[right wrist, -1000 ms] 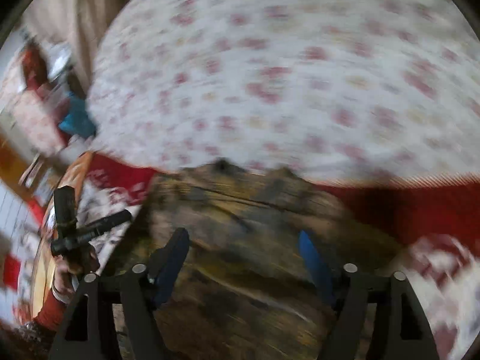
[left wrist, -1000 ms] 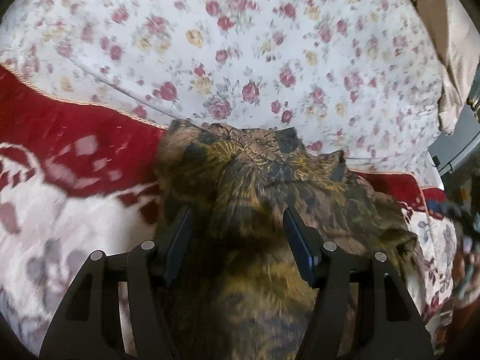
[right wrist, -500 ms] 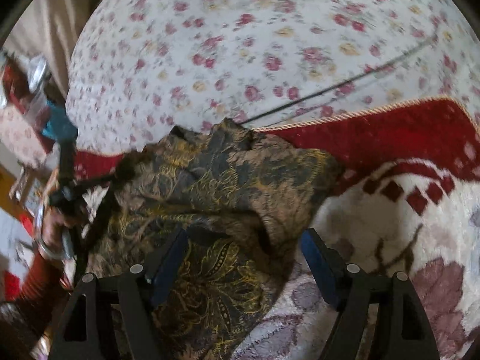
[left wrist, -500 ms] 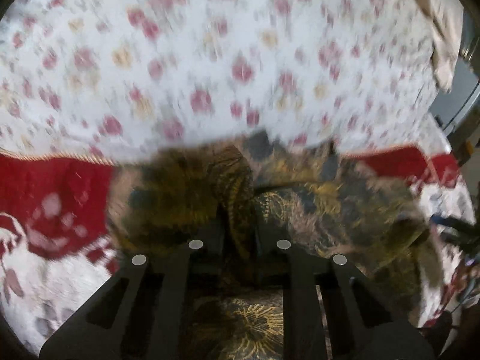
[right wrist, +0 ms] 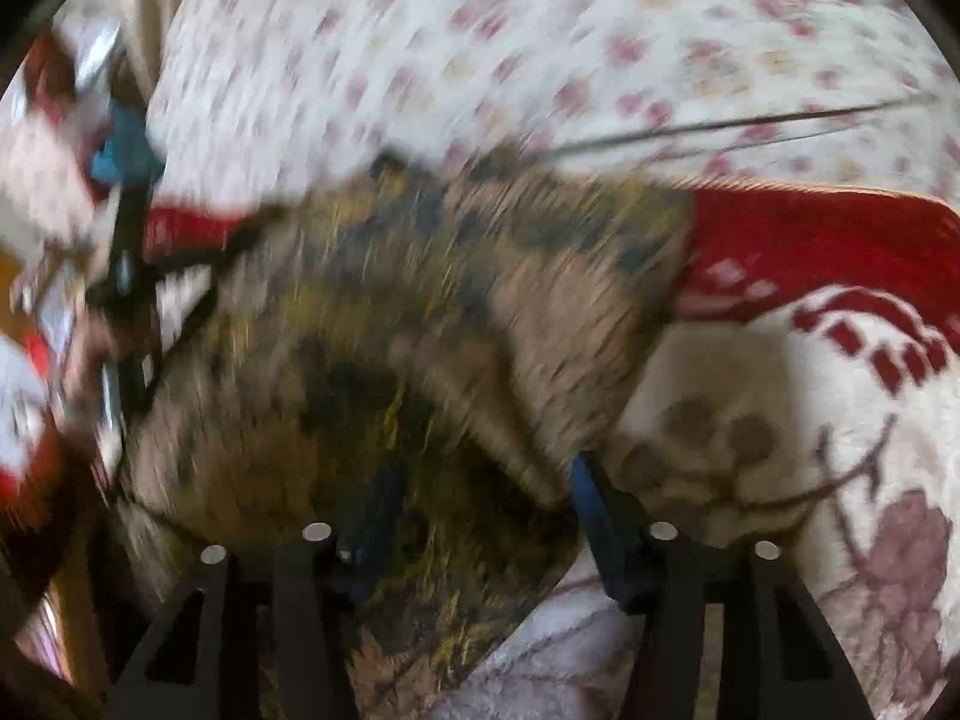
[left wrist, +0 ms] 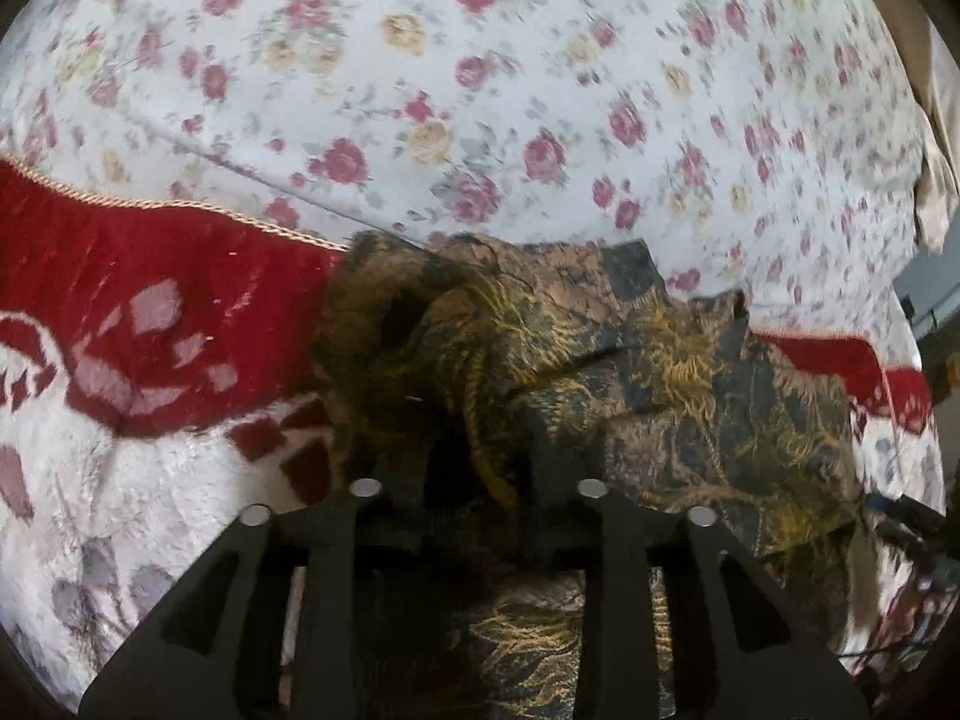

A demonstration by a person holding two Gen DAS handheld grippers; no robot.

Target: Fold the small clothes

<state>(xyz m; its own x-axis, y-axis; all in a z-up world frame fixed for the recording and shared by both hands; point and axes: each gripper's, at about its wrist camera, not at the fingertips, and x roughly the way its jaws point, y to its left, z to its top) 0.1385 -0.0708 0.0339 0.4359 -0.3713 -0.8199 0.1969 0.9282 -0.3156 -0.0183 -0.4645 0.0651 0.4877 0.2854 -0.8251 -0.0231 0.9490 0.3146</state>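
A dark brown and gold patterned garment [left wrist: 660, 372] lies bunched on the bed where the red blanket meets the floral sheet. My left gripper [left wrist: 486, 468] sits low over its near part. A raised fold of the cloth runs between the fingers, and the jaws are opening off it. The right wrist view is blurred. There the garment [right wrist: 480, 276] fills the middle. My right gripper [right wrist: 480, 510] straddles its near right edge with the blue pads [right wrist: 585, 498] wide apart. These jaws are closing with cloth between them, and the pads do not press on it.
A red and white plush blanket [left wrist: 150, 312] covers the near bed, and a floral sheet [left wrist: 480, 90] lies beyond it. A thin dark cord [right wrist: 750, 120] crosses the sheet. A person's hand [right wrist: 84, 348] shows at the left edge. Beige cloth [left wrist: 936, 150] hangs at far right.
My left jaws went from wide to pinched on a fold of the garment, then parted somewhat. My right gripper sank toward the garment's right edge, and the cloth there has bunched.
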